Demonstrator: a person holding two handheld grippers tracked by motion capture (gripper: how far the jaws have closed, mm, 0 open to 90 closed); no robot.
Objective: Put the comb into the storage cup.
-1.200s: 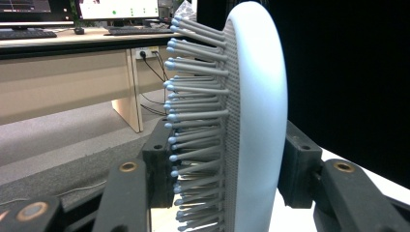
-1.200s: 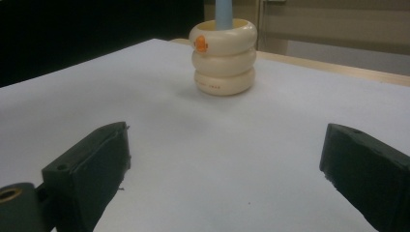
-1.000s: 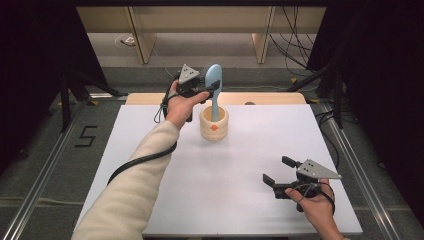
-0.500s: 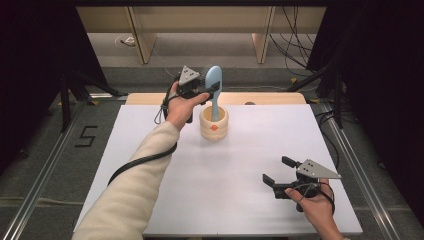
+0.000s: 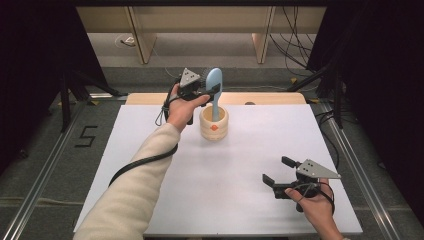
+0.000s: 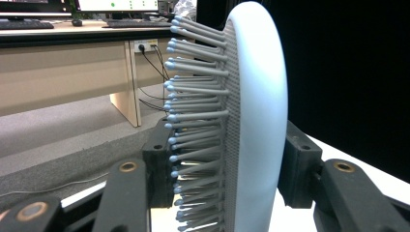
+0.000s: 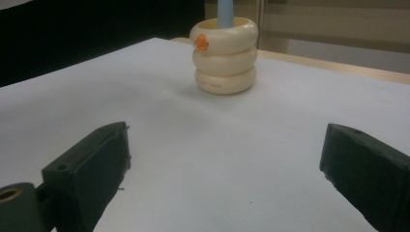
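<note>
I am clamping my left claw (image 6: 227, 193) across the head of the pale blue hairbrush (image 5: 214, 87), one pad on the smooth back, the other pressing into the bristles. The brush is standing upright with its handle down inside the cream ringed holder (image 5: 214, 126), near the far edge of the white table (image 5: 150, 140).

Handling notes, as judgement: the brush is looking light and stiff, a plastic shell with springy bristles on a soft cushion. The bristle side is giving under the pad, so the grip may be creeping or twisting; the domed back looks slick. Low on the head, near the neck, is seeming the steadier place to be taking hold. The holder is probably light too and could be tipping or lifting with the handle if I am pulling at a slant.

My right claw (image 5: 279, 171) is resting near the table's near edge, jaws wide apart, nothing between them, well apart from the holder.
</note>
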